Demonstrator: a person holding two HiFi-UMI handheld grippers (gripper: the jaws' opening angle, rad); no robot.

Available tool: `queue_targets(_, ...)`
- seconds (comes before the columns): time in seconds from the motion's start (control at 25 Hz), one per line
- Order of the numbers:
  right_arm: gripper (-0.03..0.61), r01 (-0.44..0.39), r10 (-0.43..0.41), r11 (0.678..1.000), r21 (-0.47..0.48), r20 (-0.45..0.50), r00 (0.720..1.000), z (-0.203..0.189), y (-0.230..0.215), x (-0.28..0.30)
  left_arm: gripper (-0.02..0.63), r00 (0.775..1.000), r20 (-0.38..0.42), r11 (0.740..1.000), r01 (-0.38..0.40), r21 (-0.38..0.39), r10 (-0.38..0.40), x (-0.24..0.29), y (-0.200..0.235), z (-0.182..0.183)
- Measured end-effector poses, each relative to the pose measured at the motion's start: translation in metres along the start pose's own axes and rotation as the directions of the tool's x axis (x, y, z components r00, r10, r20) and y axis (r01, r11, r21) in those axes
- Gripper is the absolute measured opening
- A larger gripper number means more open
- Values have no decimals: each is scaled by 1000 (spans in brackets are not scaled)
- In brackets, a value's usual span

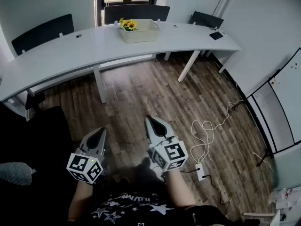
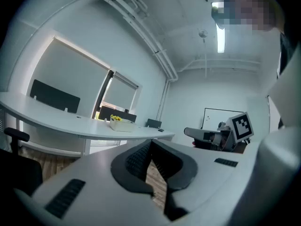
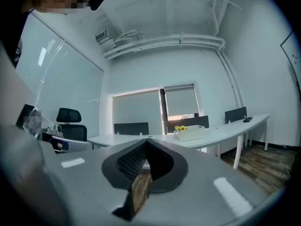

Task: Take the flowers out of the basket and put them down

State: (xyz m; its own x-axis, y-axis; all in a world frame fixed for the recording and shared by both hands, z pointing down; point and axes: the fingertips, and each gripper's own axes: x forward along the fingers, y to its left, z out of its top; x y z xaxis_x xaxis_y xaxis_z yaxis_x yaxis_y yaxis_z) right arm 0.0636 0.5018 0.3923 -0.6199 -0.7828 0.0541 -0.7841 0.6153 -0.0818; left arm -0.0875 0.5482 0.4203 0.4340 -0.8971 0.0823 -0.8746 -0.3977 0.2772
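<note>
So the biggest thing here is the wood-plank floor, and there's a lot of it between the person and everything else. Across the far side runs a long curved white desk with dark chair backs lined up behind it. Off to the right a whiteboard stands on a frame, and a black office chair fills the near left corner.

Both grippers sit low in the head view, close to the person's body, side by side and pointing level toward the desk. The left gripper has its jaws pressed together with nothing between them. Its own view shows the two dark pads meeting at the tip, with just floor visible below. Same deal with the right gripper: jaws together, pinching nothing.

The basket is a pale rectangular tub sitting on the desk near its back edge, roughly mid-desk and well apart from both grippers. A white cable loops over the floor on the right down to a power strip.

The flowers are yellow, sunflower-looking, and poke up out of the left end of the basket. Both gripper views catch them as a tiny yellow dot far off. A small dark flat thing lies near the desk's right end, and I can't tell what it is.
</note>
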Motion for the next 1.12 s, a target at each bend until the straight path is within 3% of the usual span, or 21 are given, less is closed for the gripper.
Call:
queue_targets(0.44, 2, -2, 2, 1000, 0, -30, 1000, -8, 10, -13, 9, 1000, -13, 1000, -9, 8, 9, -12, -2, -4)
queue_targets(0.76, 2, 42, -42, 999, -6, -73, 996, -15, 8, -21, 9, 1000, -24, 1000, 10, -11, -10, -14, -3, -8)
queue_targets(0.96, 2, 87, -86, 995, 51, -26, 996, -13, -3, -21, 9, 1000, -17, 1000, 19, -2, -19, -12, 1, -8)
queue_targets(1.12, 3, 136, -135, 991, 21, -19, 991, -12, -12, -26, 9, 1000, -5, 1000, 26, -2, -26, -7, 4, -4)
